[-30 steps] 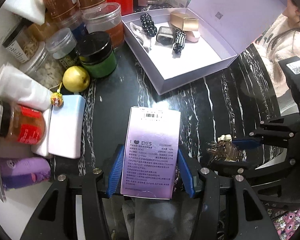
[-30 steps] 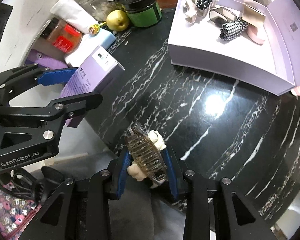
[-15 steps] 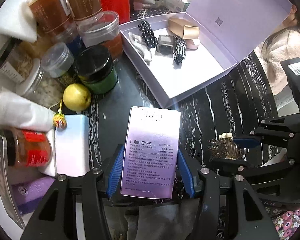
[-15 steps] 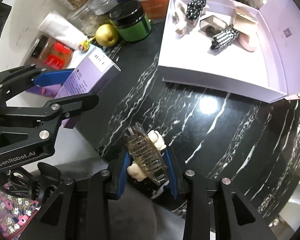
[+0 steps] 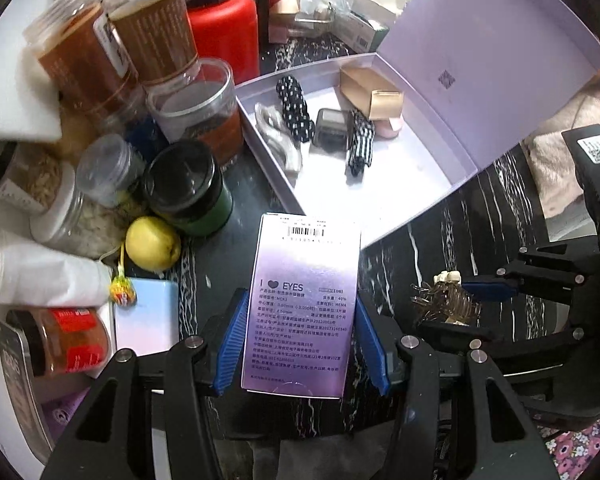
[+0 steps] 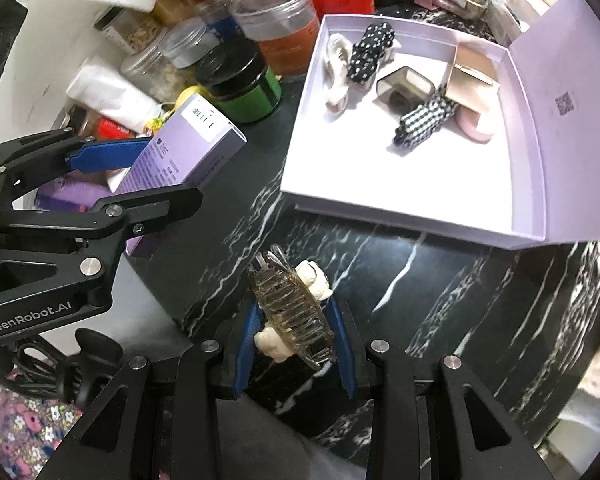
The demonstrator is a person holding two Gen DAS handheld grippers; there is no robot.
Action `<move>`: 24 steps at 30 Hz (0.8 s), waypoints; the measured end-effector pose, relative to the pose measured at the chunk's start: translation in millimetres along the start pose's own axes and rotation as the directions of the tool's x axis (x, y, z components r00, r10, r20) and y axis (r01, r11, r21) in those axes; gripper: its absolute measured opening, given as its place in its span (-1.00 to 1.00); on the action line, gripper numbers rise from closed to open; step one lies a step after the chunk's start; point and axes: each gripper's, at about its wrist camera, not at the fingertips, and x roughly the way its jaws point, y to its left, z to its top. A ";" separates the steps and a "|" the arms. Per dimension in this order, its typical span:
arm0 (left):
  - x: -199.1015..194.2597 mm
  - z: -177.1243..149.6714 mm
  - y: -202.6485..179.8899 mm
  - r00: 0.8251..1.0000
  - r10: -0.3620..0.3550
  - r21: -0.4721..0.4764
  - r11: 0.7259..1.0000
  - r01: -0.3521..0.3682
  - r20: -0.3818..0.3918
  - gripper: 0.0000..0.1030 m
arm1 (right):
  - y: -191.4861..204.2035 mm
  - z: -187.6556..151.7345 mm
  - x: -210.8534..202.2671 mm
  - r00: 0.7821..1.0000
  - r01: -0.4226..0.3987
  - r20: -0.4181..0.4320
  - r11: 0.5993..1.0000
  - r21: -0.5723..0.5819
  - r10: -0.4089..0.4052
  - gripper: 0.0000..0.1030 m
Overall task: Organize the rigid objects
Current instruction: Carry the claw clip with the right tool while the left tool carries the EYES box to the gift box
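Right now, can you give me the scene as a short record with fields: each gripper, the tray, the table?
left gripper: shut on purple box
right gripper: shut on hair claw
tray: open, lid up; holds hair clips, a compact, a gold box
table: black marble; jars and a pear at the left of the tray

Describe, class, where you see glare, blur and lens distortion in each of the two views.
Left wrist view: fisheye bends the open lilac box, dark corners. Right wrist view: a lamp glares on the marble tabletop, the jars at the top are blurred.
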 end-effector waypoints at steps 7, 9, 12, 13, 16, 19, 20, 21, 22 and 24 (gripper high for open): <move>0.6 21.9 -2.7 1.000 0.003 0.002 1.000 -0.003 0.006 0.00 | -11.0 20.7 -5.1 1.000 0.003 0.006 1.000 -0.015 -0.003 -0.34; 0.7 23.1 -3.2 1.000 0.003 0.002 1.000 -0.003 0.006 0.00 | -15.5 25.0 -6.1 1.000 0.005 0.007 1.000 -0.015 -0.004 -0.34; 2.4 32.0 -3.8 1.000 0.001 0.002 1.000 -0.001 0.002 0.00 | -22.3 32.0 -8.0 1.000 0.006 0.008 1.000 -0.011 -0.006 -0.34; 3.1 35.9 -3.9 1.000 -0.004 0.001 1.000 0.004 0.000 0.00 | -24.4 34.0 -9.0 1.000 0.006 0.009 1.000 -0.009 -0.006 -0.34; 6.1 47.8 -5.0 1.000 -0.010 0.003 1.000 0.010 -0.004 0.00 | -33.2 42.6 -10.7 1.000 0.009 0.012 1.000 0.002 -0.009 -0.34; 11.2 59.4 -6.2 1.000 -0.006 0.015 1.000 0.006 -0.006 0.00 | -41.1 50.8 -12.3 1.000 0.014 0.016 1.000 0.009 -0.014 -0.34; 12.7 62.5 -6.5 1.000 -0.005 0.018 1.000 0.005 -0.006 0.00 | -43.9 54.0 -12.4 1.000 0.018 0.017 1.000 0.012 -0.018 -0.34; 14.7 66.2 -6.8 1.000 -0.006 0.019 1.000 0.007 -0.008 0.00 | -46.1 56.1 -12.3 1.000 0.020 0.017 1.000 0.013 -0.021 -0.34; 16.7 70.0 -7.0 1.000 -0.011 0.020 1.000 0.011 -0.010 0.00 | -49.1 59.4 -12.5 1.000 0.023 0.018 1.000 0.016 -0.024 -0.34; 20.4 77.0 -7.4 1.000 -0.017 0.025 1.000 0.018 -0.014 0.00 | -54.6 64.9 -12.7 0.999 0.028 0.019 0.999 0.022 -0.028 -0.34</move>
